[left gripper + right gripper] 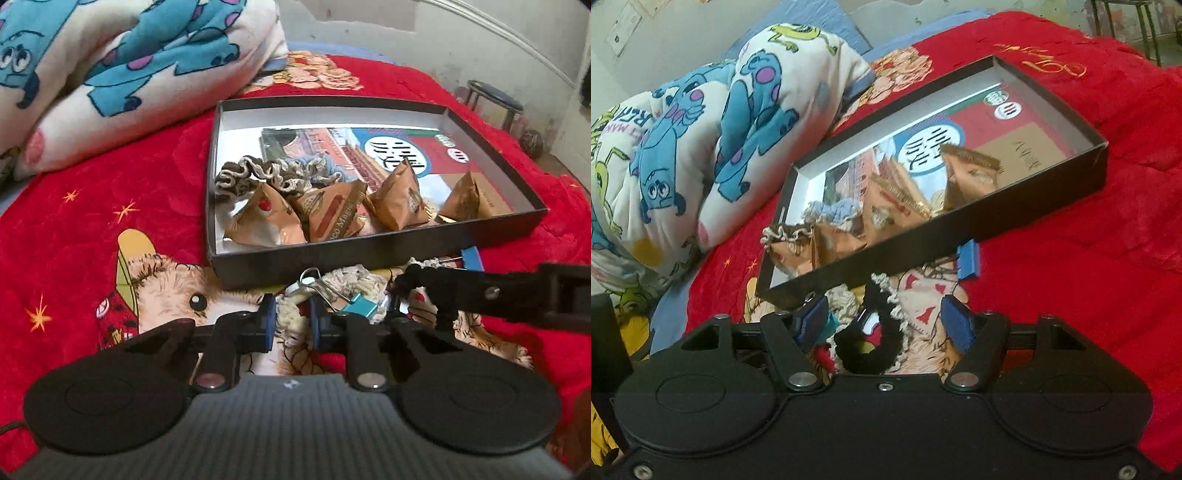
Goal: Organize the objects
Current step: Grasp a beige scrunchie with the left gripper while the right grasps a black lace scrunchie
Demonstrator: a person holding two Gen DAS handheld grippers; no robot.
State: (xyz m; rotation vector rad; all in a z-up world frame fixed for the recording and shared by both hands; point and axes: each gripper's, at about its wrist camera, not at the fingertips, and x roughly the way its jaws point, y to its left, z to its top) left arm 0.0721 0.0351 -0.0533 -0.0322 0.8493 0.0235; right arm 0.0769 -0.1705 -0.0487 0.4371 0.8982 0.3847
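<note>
Four tan snack packets (332,216) lie along the near wall of a shallow black box (369,258) with a pale lining, beside a brown-and-cream scrunchie (243,177) and a blue one (314,164) on a printed pouch (388,155). Outside the box's near edge, on the red blanket (92,206), sit a cream scrunchie (291,321), a teal binder clip (356,308) and a black scrunchie (868,332). One left gripper (291,323) angles down with its blue pads drawn close on the cream scrunchie. One right gripper (884,323) also tilts down, its jaws apart with the black scrunchie lying between them, pads clear of it. Another blue clip (967,264) pokes out under the box's near wall.
</note>
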